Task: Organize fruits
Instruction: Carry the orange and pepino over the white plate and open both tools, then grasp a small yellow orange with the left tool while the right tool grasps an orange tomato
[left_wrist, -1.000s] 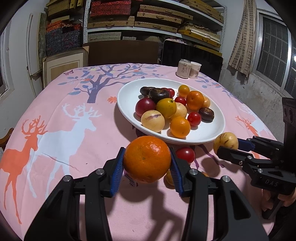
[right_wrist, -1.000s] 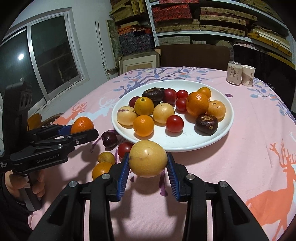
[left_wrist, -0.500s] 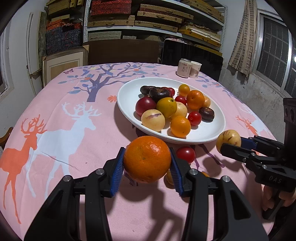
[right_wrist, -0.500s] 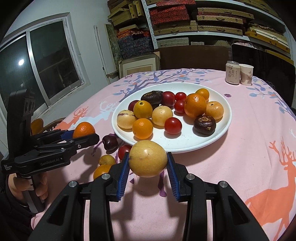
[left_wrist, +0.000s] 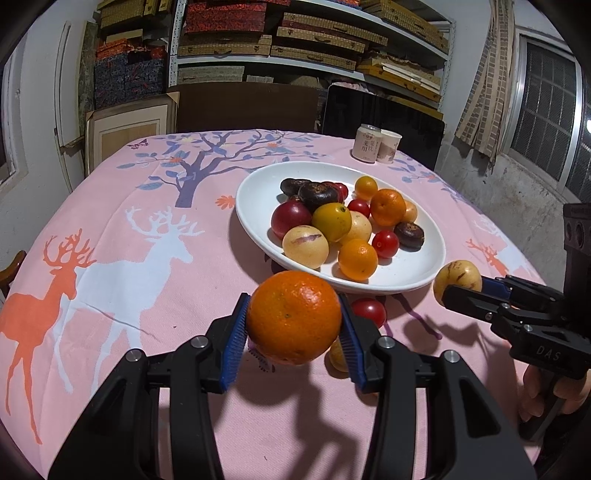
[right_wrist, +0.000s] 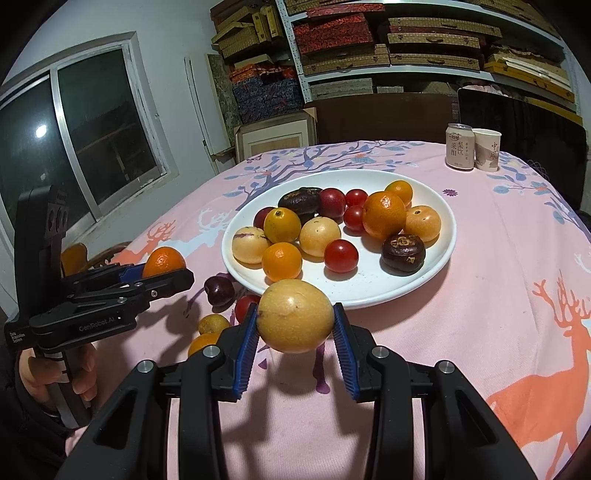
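Left gripper (left_wrist: 293, 325): black two-finger tool with blue ribbed pads, closed part-way onto a round, dimpled orange mandarin (left_wrist: 293, 316); both pads press its sides and it hangs clear of the cloth, in front of the plate's near rim.
Mandarin's axis: nearly a ball, so no clear long axis; a small dark dot on its skin faces the camera.
Right gripper (right_wrist: 294, 323): same kind of tool, closed part-way onto a smooth yellow-tan round fruit with faint brown streaks (right_wrist: 294, 320), held above the cloth just short of the plate's near rim.
Yellow fruit's axis: slightly wider than tall, its long axis running across from pad to pad.
Plate: wide white oval ceramic plate (right_wrist: 432, 273) sitting mid-table on the pink tablecloth printed with deer and a tree (right_wrist: 498, 332).
On the plate, counted: three orange citrus, one deeper yellow fruit, three pale yellow-tan fruits, three small red tomatoes, two dark red plums, two dark brown wrinkled fruits (right wrist view).
Loose on the cloth: one dark cherry-red fruit (right_wrist: 218, 290), one red tomato (right_wrist: 245, 306), two small yellow-orange fruits (right_wrist: 212, 325), all near the plate's front edge.
Far edge: one drinks can (right_wrist: 459, 146) touching or just beside one paper cup (right_wrist: 487, 149).
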